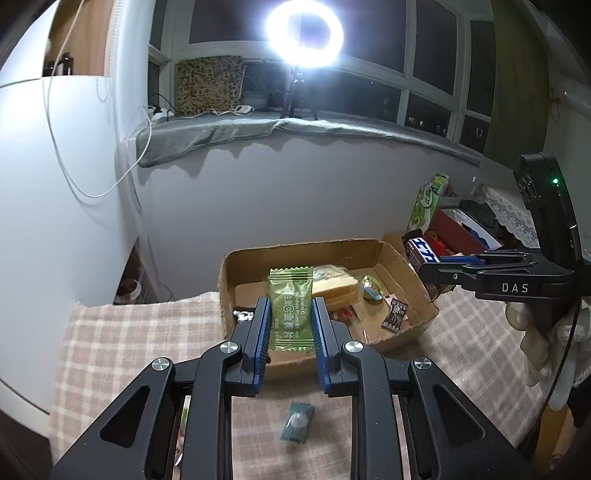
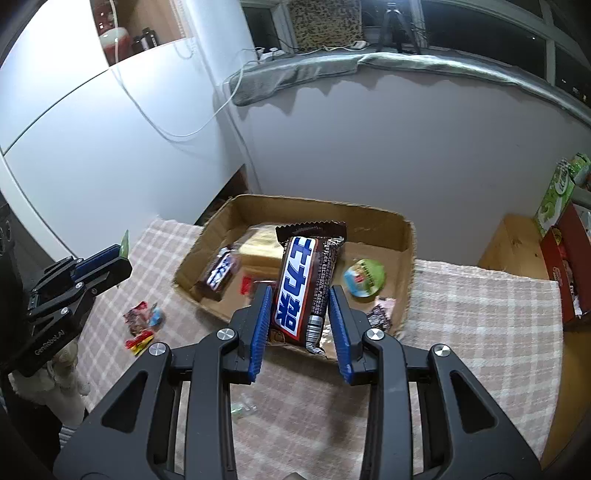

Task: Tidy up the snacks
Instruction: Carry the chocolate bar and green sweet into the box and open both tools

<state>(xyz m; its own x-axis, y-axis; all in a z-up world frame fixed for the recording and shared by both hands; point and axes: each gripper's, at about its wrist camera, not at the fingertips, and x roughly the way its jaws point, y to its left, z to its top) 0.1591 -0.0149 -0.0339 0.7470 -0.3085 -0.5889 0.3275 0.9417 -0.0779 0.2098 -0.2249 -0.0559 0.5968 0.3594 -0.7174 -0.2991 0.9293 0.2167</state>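
My left gripper [image 1: 290, 314] is shut on a green plum-candy packet [image 1: 290, 308], held upright just in front of an open cardboard box [image 1: 295, 249]. My right gripper [image 2: 301, 306] is shut on a brown chocolate bar [image 2: 306, 284] with a blue-and-white label, held over the near wall of the same cardboard box [image 2: 373, 218]. Inside the box lie a tan wafer pack [image 2: 258, 245], another chocolate bar [image 2: 219, 275], a green-lidded jelly cup [image 2: 364, 277] and small dark wrappers. Each gripper shows at the edge of the other's view: the right gripper [image 1: 430, 266] and the left gripper [image 2: 122, 254].
A checked cloth [image 2: 480, 317] covers the table. Loose sweets [image 2: 142, 325] lie left of the box, and a small green candy [image 1: 297, 426] lies below my left fingers. A red box [image 1: 456, 230] and green carton [image 1: 424, 208] stand at the right. A ring light [image 1: 304, 33] glares on the sill.
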